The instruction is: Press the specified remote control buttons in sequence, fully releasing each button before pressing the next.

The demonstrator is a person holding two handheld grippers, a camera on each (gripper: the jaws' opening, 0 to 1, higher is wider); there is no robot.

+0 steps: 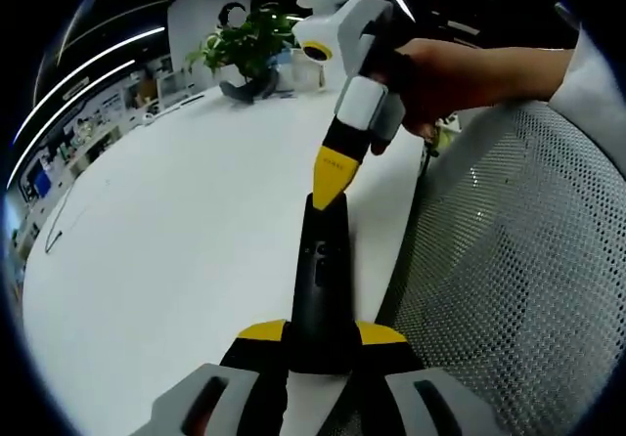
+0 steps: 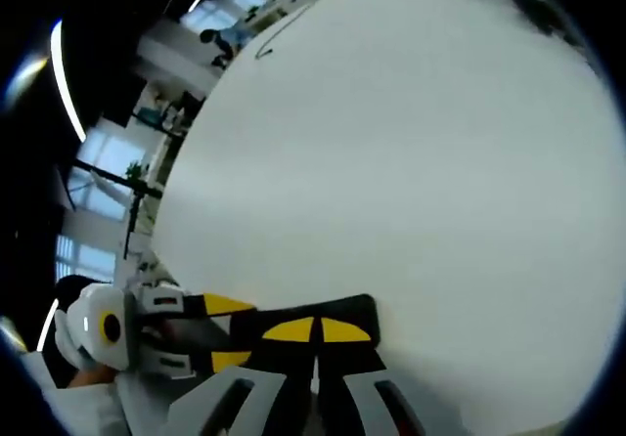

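The slim black remote control (image 1: 321,284) is held up off the white table (image 1: 176,260), near the table's edge on the side of the grey mesh chair back (image 1: 518,270). Its near end is clamped between the yellow-padded jaws of the left gripper (image 1: 321,343), which grasp it from both sides. The right gripper (image 1: 333,177) comes down from above with its yellow tips pinched together to a single point, resting on the far end of the remote; whether a button is actually being pushed in I cannot tell. In the right gripper view its own tips (image 2: 315,330) lie closed together on the dark body (image 2: 337,324), with the left gripper (image 2: 191,333) reaching in from the side.

The risk I see is leverage: the remote is gripped at one end and pushed at the other, so a firm press could pivot it in the left jaws or slide it out. The pointed tip could also skid off the smooth face onto a neighbouring button. A potted green plant (image 1: 249,45) stands well away at the far edge.
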